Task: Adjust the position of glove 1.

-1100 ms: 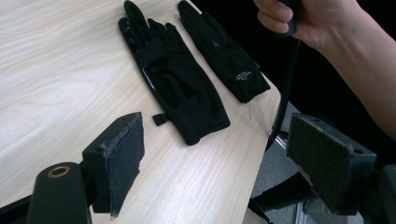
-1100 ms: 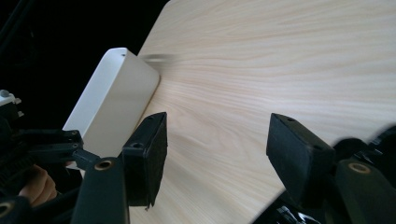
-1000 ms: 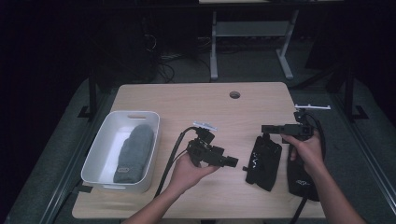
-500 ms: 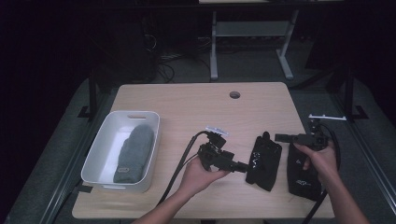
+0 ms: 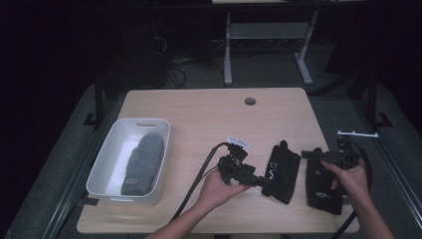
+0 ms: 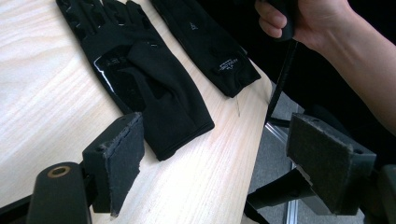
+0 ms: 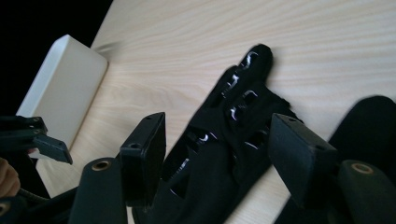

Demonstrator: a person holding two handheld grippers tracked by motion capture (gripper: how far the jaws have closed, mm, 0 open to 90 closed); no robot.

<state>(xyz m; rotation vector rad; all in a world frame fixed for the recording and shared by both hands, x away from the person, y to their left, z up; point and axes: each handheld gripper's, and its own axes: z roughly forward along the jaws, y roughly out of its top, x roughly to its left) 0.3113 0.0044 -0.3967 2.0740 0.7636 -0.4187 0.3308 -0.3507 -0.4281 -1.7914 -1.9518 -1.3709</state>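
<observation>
Fingers of the left gripper (image 6: 219, 163) stand wide apart, pads bare, nothing between them; in its own view they straddle the cuff end of the near black glove (image 6: 144, 79). Fingers of the right gripper (image 7: 219, 154) also gape wide and hold nothing, framing the same glove's fingertip end (image 7: 233, 116) from the other side.

Near black glove (image 5: 281, 170) lies flat on the table (image 5: 199, 119), right of centre, close to the front edge. Left gripper (image 5: 264, 185) sits at its cuff; whether it touches cannot be told.

Second black glove (image 5: 322, 188) lies just beside the first, toward the right edge, apart from it. Right gripper (image 5: 307, 155) hovers above its far end.

White bin (image 5: 112, 164) stands well apart at the left, holding a grey mitten (image 5: 142, 162).
</observation>
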